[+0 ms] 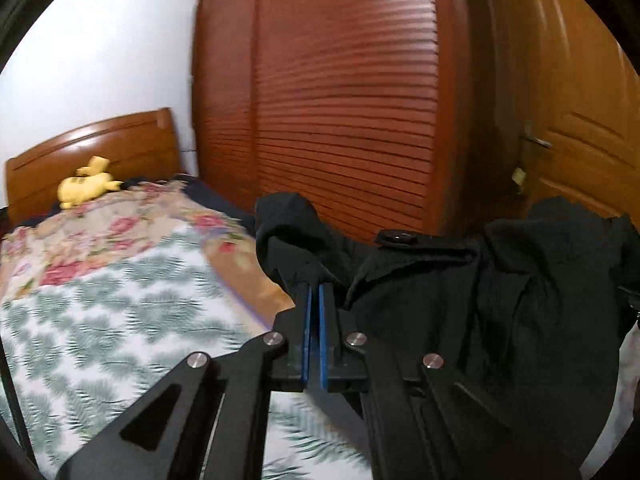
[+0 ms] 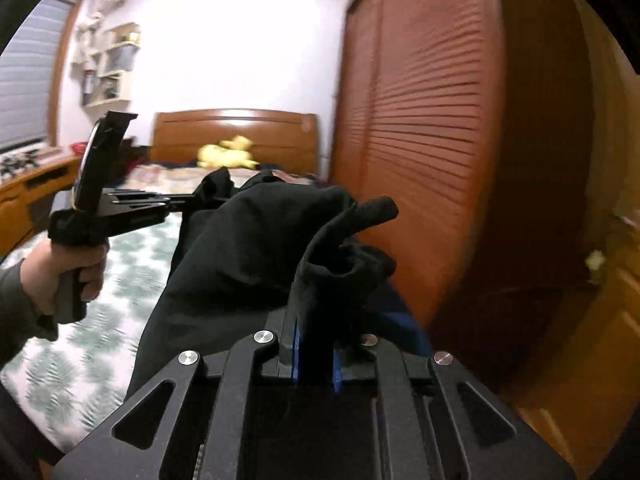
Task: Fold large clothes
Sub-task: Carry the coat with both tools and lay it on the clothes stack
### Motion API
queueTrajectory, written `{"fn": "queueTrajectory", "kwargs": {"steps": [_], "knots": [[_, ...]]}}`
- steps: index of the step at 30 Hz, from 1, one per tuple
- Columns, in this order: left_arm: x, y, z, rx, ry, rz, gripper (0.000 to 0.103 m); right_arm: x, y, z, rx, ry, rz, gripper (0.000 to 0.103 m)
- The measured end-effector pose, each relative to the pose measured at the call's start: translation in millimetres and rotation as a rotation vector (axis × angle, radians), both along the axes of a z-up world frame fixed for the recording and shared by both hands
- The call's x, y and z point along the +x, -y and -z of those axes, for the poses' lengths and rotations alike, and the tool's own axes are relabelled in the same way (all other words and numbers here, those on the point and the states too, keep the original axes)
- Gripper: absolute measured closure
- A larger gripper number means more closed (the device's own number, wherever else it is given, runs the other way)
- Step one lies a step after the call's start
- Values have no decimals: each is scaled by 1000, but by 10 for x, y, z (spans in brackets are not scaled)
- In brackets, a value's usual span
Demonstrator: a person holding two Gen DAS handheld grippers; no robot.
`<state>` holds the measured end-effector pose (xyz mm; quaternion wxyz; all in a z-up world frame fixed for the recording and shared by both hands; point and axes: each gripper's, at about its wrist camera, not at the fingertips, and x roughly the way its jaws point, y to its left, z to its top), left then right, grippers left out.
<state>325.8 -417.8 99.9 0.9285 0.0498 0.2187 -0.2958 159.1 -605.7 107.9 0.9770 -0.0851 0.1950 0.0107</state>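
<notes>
A large black garment [image 1: 500, 300] hangs in the air between both grippers, above the bed. My left gripper [image 1: 316, 292] is shut on one bunched edge of it, blue pads pressed together. My right gripper [image 2: 316, 332] is shut on another bunched edge of the garment [image 2: 256, 248], and cloth covers its fingertips. In the right wrist view the left gripper [image 2: 192, 200] shows at the left, held by a hand, with the cloth stretched from it toward me. A button tab [image 1: 400, 237] shows on the garment.
The bed [image 1: 100, 320] with a leaf and flower patterned cover lies below. A yellow plush toy [image 1: 86, 186] sits by the wooden headboard [image 2: 236, 132]. A slatted wooden wardrobe [image 1: 340, 100] stands right of the bed, a door [image 1: 580, 128] beyond it. A desk [image 2: 32, 184] and shelves stand at left.
</notes>
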Motion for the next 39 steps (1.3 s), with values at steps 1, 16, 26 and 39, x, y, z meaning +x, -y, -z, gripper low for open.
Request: {"fn": "queueTrajectory", "kwargs": {"steps": [1,16,26,39], "knots": [[9,159,56,9,-9,20,103,-45,99,41,-7,-7,30,95],[-345,345,229,104,-2,72,103,-216,963,373,32,-26,347,31],[-852,-213,299,80,-14,116,80,112,292,379,23,-72,51,46],[-1518,-897,95,24,13,91,65,423,793,1021,129,-327,214,46]]}}
